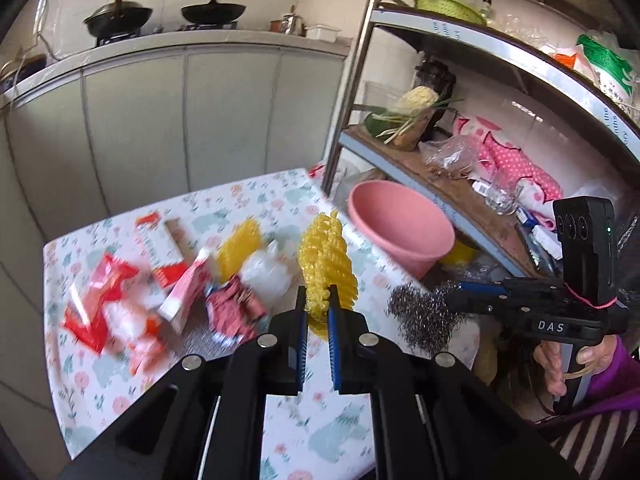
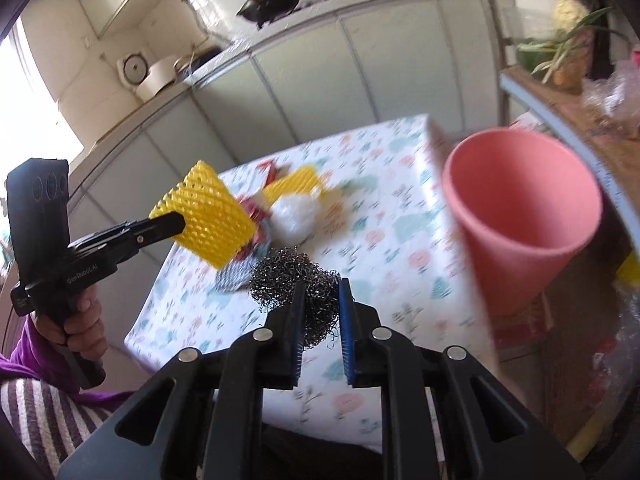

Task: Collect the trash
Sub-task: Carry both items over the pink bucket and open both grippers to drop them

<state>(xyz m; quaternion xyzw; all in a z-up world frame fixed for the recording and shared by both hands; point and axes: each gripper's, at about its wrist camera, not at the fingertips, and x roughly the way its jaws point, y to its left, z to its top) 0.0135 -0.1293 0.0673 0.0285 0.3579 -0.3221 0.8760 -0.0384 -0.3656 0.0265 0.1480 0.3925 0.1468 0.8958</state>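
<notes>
Between the blue pads of the left claw a yellow foam fruit net was pinched and held up off the counter. The right claw was clamped on a steel wool scourer, also lifted clear of the floral cloth. Just beyond both, off the counter's far right edge, stood a pink bin, mouth open toward the claws. On the counter behind the raised net lay more litter: a second yellow net, a crumpled white plastic bag, a dark red wrapper and red-and-white packets, blurred. A metal shelf rack stood to the right, and two woks sat on the stove beyond.
</notes>
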